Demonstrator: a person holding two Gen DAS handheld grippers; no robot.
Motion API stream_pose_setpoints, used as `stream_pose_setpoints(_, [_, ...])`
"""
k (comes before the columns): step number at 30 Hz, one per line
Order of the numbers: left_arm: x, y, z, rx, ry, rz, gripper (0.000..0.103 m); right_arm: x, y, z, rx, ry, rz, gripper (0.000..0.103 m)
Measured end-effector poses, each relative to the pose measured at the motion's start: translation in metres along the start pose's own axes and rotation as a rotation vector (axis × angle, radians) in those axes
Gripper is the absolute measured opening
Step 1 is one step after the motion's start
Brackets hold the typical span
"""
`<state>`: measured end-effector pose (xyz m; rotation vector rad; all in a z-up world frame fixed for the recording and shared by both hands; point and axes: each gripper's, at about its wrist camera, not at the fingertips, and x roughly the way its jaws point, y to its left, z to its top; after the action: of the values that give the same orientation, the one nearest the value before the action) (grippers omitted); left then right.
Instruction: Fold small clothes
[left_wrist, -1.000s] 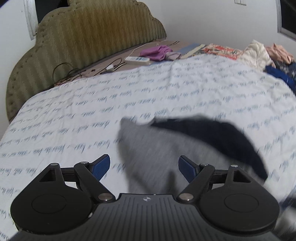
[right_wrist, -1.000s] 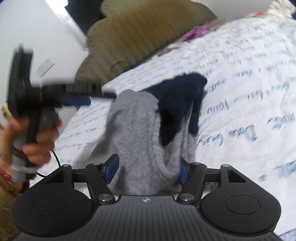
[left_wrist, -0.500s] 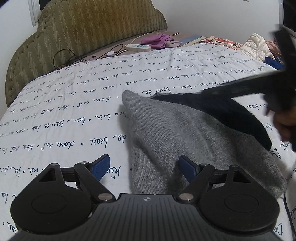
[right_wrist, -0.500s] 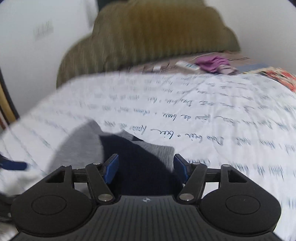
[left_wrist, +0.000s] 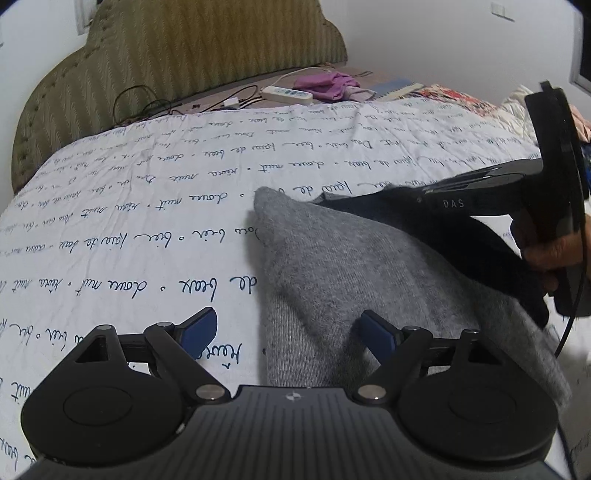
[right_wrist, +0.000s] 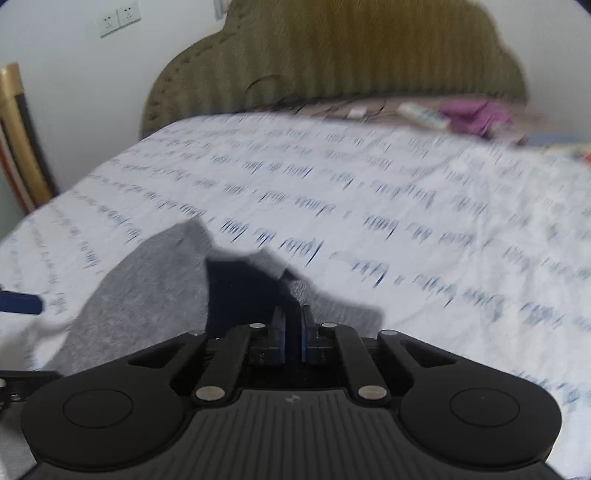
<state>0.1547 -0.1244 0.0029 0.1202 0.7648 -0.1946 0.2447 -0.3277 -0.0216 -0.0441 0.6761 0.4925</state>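
Both tools meet the grey garment; right tool pinches it.

The white bedspread lies bare to the left of the grey garment and beyond it toward the headboard. The right gripper crosses over the garment's right side. Cables, a power strip and purple cloth crowd the head end.
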Motion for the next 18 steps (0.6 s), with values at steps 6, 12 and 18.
stream_pose_setpoints(6, [0.006, 0.0, 0.003, -0.005, 0.016, 0.023, 0.087, 0.021, 0.004, 0.01, -0.039, -0.014, -0.199, 0.002])
stream_pose_setpoints(12, [0.005, 0.006, 0.001, -0.014, 0.022, 0.025, 0.087, 0.013, -0.022, 0.002, 0.104, -0.032, -0.216, 0.004])
stream_pose_setpoints(18, [0.008, 0.004, 0.006, -0.012, 0.022, 0.012, 0.087, -0.029, -0.006, 0.009, 0.06, 0.017, 0.147, 0.006])
